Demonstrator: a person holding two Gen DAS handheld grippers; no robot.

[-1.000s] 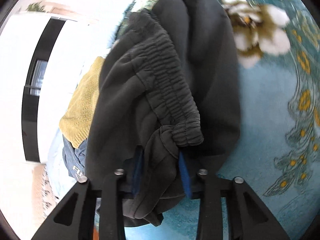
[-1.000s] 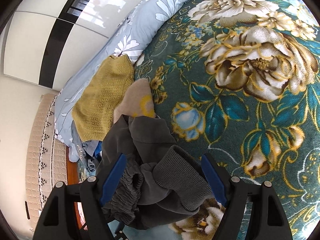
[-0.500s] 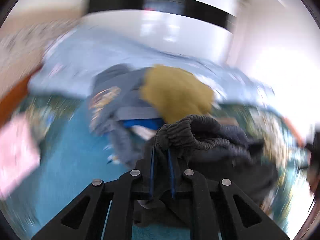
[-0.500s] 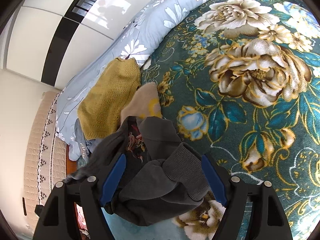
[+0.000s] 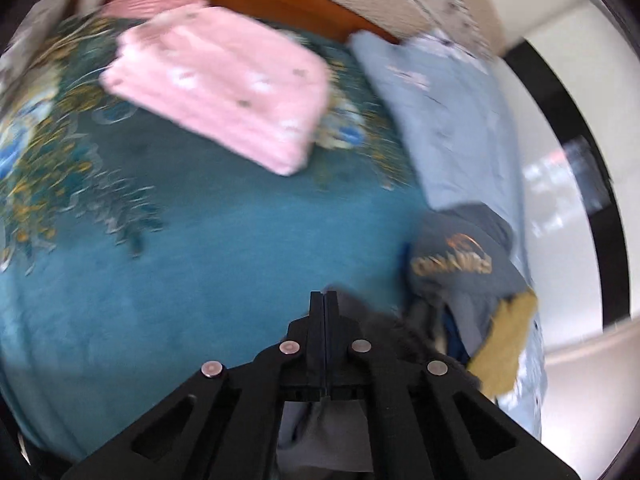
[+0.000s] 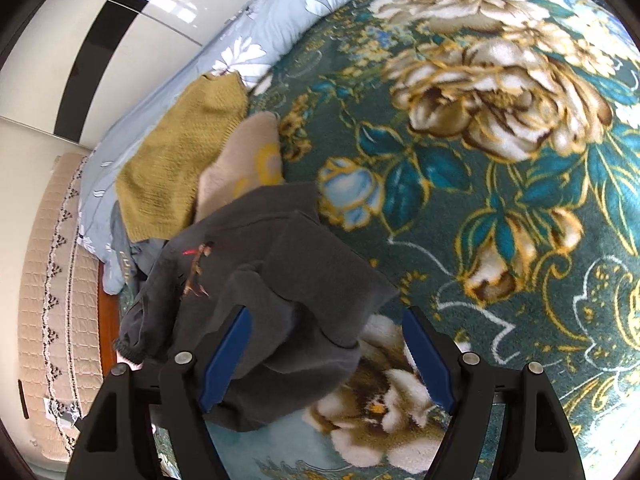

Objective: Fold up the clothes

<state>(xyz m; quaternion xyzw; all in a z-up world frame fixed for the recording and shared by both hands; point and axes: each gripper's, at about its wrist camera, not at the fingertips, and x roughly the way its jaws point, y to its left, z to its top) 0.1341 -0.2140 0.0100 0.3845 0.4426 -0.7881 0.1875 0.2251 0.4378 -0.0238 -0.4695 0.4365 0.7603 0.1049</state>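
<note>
Dark grey garment (image 6: 280, 280) lies bunched at lower centre of the right view on the bed's floral blanket (image 6: 520, 208). Soft, floppy, thick. My right gripper (image 6: 326, 360) is wide, straddling it; left gripper (image 5: 324, 304) pinched together, dark cloth beside it. I'd grip the ribbed hem.

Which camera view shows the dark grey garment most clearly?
The right wrist view: the dark grey garment lies sharp there, in front of the open right tongs. The left wrist view is blurred, showing only dark cloth beside the shut left tongs.
</note>
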